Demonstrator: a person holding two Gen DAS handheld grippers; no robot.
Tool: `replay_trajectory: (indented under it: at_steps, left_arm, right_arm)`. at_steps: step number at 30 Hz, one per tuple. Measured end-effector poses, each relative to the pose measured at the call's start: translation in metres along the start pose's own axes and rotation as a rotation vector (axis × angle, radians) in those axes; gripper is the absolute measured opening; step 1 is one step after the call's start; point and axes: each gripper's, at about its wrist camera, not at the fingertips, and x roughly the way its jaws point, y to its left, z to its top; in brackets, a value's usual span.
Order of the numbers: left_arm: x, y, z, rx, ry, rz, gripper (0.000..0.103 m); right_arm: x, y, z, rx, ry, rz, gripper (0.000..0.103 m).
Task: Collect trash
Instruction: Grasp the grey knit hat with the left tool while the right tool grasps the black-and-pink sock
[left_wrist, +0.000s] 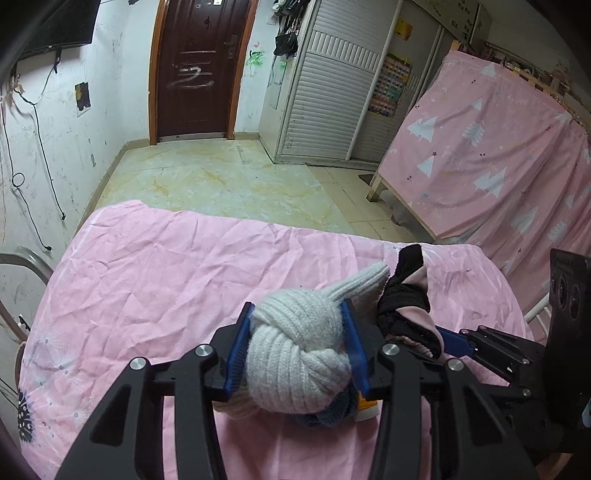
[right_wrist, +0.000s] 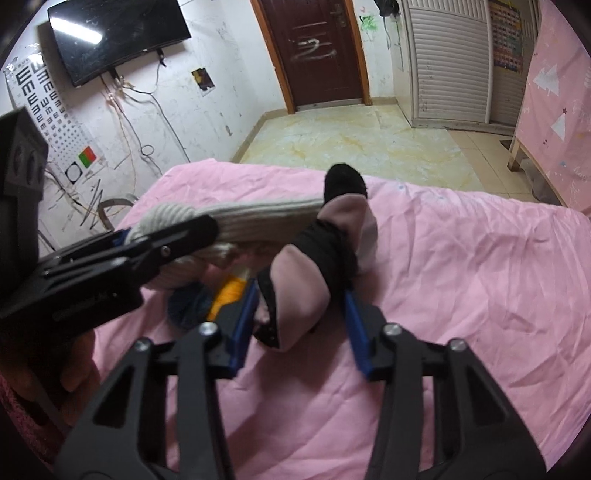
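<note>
My left gripper (left_wrist: 297, 326) is shut on a knotted grey-white knit sock bundle (left_wrist: 295, 354) held above the pink bedsheet (left_wrist: 155, 273); the bundle also shows in the right wrist view (right_wrist: 258, 216). My right gripper (right_wrist: 301, 314) has its blue pads on both sides of a knotted pink-and-black sock bundle (right_wrist: 314, 258), which also shows in the left wrist view (left_wrist: 404, 299). A blue knit item (right_wrist: 188, 301) and an orange item (right_wrist: 231, 290) lie on the sheet below the grey bundle.
The bed's far edge meets a tiled floor (left_wrist: 221, 177) leading to a dark door (left_wrist: 197, 66). A white louvred wardrobe (left_wrist: 332, 92) and a pink-draped frame (left_wrist: 498, 147) stand at the right. A TV (right_wrist: 118, 33) hangs on the left wall.
</note>
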Motion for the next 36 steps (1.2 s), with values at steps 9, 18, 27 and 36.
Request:
replay_trajectory:
  at_steps: [9, 18, 27, 36]
  left_arm:
    - [-0.012, -0.004, -0.002, 0.000, -0.024, 0.022, 0.036]
    - [-0.044, -0.023, -0.005, 0.031, -0.083, 0.038, 0.035]
    - [-0.073, -0.057, -0.008, 0.086, -0.127, 0.032, 0.035]
    - [-0.087, -0.106, -0.013, 0.159, -0.143, 0.009, 0.035]
  right_arm:
    - [-0.017, -0.008, -0.005, 0.008, -0.041, -0.003, 0.036]
    - [-0.050, -0.015, -0.010, 0.038, -0.115, 0.006, 0.036]
    - [-0.086, -0.031, -0.020, 0.078, -0.185, 0.004, 0.036]
    - [-0.132, -0.061, -0.037, 0.137, -0.275, -0.022, 0.036]
